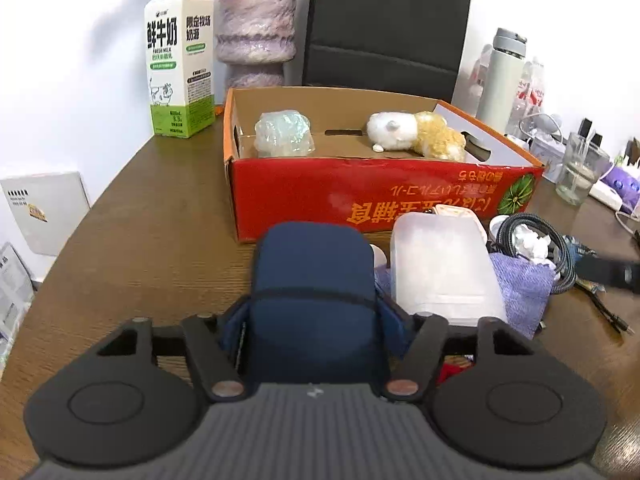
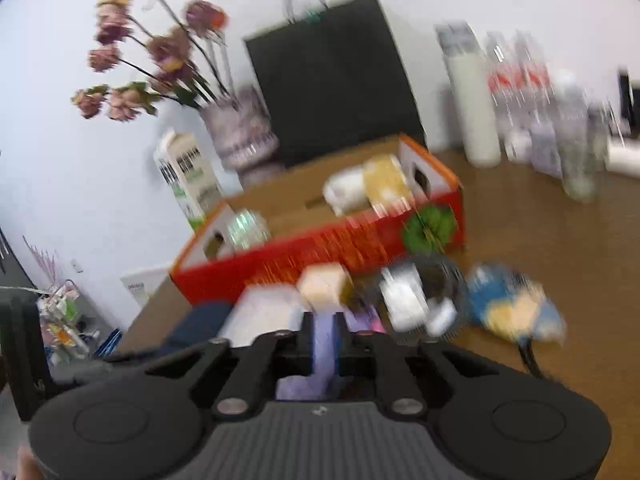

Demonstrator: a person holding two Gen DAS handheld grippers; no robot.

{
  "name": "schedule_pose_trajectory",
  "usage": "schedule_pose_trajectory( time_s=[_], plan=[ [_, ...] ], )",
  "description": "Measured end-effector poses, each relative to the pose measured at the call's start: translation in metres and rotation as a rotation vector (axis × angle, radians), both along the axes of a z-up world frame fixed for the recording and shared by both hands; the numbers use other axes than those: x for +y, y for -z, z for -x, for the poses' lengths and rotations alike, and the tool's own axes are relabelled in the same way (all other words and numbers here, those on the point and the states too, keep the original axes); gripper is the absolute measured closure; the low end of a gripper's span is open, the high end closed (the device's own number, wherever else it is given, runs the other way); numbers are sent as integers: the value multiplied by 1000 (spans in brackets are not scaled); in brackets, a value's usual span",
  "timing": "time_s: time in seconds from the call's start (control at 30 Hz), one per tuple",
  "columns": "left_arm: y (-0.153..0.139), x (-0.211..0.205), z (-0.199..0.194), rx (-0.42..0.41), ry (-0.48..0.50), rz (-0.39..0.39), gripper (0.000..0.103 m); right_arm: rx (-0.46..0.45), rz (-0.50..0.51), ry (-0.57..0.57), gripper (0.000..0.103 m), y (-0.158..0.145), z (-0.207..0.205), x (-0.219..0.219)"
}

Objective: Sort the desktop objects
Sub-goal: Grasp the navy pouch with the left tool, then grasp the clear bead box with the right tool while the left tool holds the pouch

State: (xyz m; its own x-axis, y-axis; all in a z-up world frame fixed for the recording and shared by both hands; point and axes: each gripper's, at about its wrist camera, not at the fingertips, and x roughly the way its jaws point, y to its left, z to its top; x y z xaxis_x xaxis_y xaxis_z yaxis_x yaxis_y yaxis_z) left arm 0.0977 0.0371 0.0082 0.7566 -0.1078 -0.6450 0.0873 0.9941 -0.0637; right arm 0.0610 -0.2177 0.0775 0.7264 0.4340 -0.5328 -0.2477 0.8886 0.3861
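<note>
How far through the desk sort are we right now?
Done: plush toy and clear wrapped bundle sit in the red box. In hand: left gripper grips a navy case; right gripper pinches lilac cloth. Left: plastic container, cable coil.

A brown wooden tabletop (image 1: 152, 216) is seen, on which a red cardboard box (image 1: 360, 192), a milk carton (image 1: 180, 60), a vase (image 1: 256, 28) and a glass (image 1: 580, 168) are set.

The table (image 1: 152, 216) was brown wood with a matt grain. The box (image 1: 360, 196) was cardboard, printed glossy red outside and plain brown inside. The pouch (image 1: 314, 280) looked like dark blue matt fabric. The container (image 1: 436, 264) was cloudy, smooth plastic. The towel (image 1: 524, 284) was soft purple cloth, and the glass (image 1: 580, 168) was clear.
</note>
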Motion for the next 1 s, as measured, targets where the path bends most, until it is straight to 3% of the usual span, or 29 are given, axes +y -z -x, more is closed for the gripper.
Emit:
schedule_pose_trajectory(
  time_s=[0.07, 0.23, 0.33, 0.43, 0.57, 0.67, 0.8, 1.0],
  plan=[
    [-3, -2, 9, -2, -22, -10, 40, 34, -41, -3, 53, 8, 4, -11],
    [-20, 5, 46, -61, -81, 16, 42, -4, 1, -35, 43, 9, 16, 0],
    [-32, 20, 67, -86, -125, 58, 42, -56, 60, -84, 26, 6, 11, 25],
    [-40, 34, 91, -116, -191, 54, 42, -65, 122, -109, 24, 6, -6, 65],
    [-43, 50, 116, -115, -243, 70, 41, 13, 197, -107, 25, 19, -39, 111],
    [-43, 57, 129, -98, -251, 72, 41, -8, 249, -85, 33, 28, -46, 127],
    [-41, 58, 138, -86, -250, 73, 41, -15, 204, -96, 35, 18, -33, 114],
    [-41, 44, 143, -72, -222, 111, 41, -174, 140, -74, 37, -25, 27, 50]
  ],
)
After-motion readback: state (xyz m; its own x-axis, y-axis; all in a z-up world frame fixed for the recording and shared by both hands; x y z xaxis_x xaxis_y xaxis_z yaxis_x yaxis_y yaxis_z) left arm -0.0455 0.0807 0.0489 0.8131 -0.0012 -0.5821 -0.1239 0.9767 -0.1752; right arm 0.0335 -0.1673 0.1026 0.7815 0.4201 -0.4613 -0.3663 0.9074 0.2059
